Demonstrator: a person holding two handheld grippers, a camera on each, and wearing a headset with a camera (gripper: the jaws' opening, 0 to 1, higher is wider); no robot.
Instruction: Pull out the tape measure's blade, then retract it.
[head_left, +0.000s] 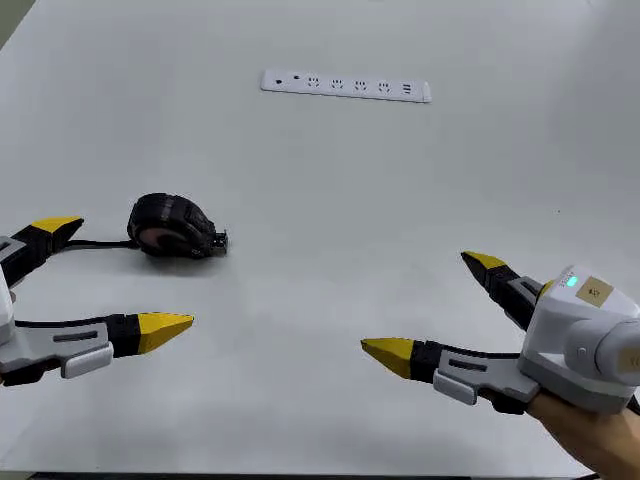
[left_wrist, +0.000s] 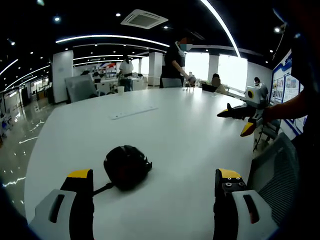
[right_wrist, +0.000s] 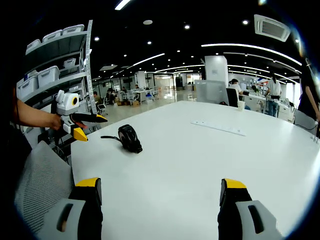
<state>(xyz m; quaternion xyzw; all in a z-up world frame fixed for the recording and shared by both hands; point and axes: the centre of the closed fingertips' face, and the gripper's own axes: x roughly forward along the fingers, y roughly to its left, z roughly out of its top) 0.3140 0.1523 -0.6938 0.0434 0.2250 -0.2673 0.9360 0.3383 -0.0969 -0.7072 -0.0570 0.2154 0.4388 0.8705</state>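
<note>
Presently the black, rounded tape measure (head_left: 172, 227) lies on its side left of centre, hook end to the right, blade not yet drawn out. A thin black wrist cord (head_left: 100, 243) trails left from it. It lies free, likely so one claw can pin the case while the other takes the hook.

The left gripper (head_left: 130, 272) hovers just near-left of it, jaws spread wide, empty. The right gripper (head_left: 415, 302) hangs well apart at near right, likewise spread and empty.

The plain white matte tabletop (head_left: 330, 180) carries a long white power strip (head_left: 345, 86) at far centre.

The room is an open-plan office with ceiling lights (left_wrist: 110, 37), grey shelving (right_wrist: 55, 75) holding bins, and people (left_wrist: 177, 57) beyond the table.
</note>
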